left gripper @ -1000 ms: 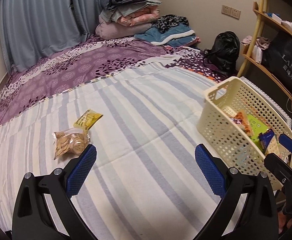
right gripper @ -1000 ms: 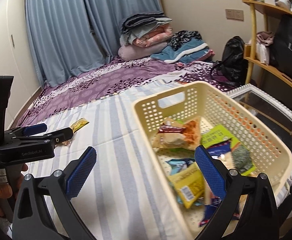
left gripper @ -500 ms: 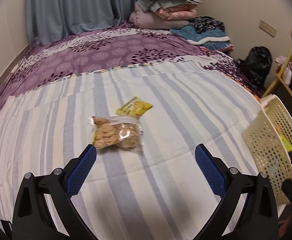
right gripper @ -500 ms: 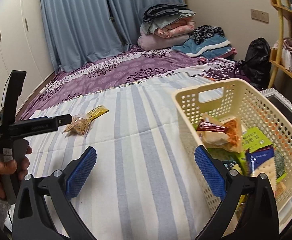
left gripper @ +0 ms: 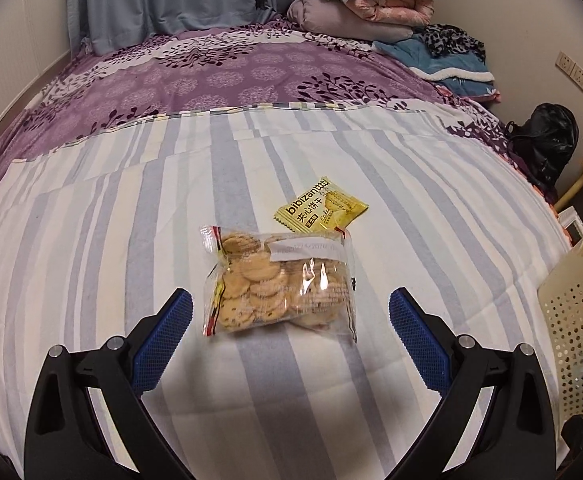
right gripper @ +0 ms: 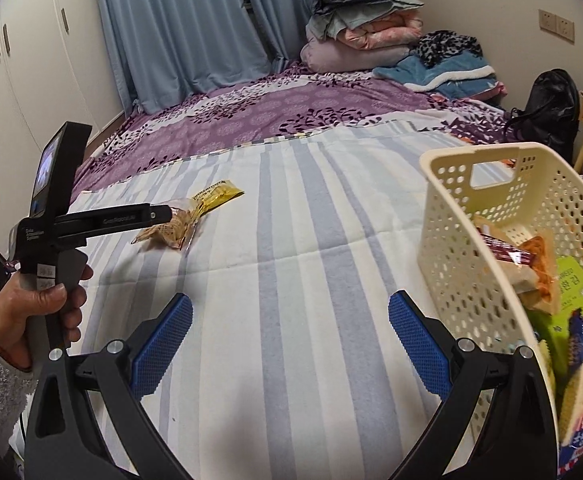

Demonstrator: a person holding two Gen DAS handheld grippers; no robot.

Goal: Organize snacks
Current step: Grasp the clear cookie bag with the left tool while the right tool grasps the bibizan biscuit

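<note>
Whereas a second ago the left gripper (left gripper: 290,320) pointed across the striped bedspread (left gripper: 91,240) with the snacks off to its left and the basket (right gripper: 471,240) filling the right of its view, it has since swung left and closed in, so that the clear bag of biscuits (left gripper: 281,284) now lies squarely ahead, between and just beyond its blue pads (left gripper: 163,336). Both jaws stand wide apart and touch nothing. A yellow sandwich-biscuit packet (left gripper: 322,210) lies just beyond the bag, touching or nearly touching its far edge. Only a corner of the cream basket remains at the right margin of that view. The right gripper (right gripper: 290,320) has drawn back from the basket interior and hovers over bare bedspread, likewise released and empty, with the basket to its right already holding several packets. Judged from this alignment, collection of the biscuit bag is the step in hand; two snacks remain outside the basket. A crinkly, loosely filled bag may slip or deform under the pads.
</note>
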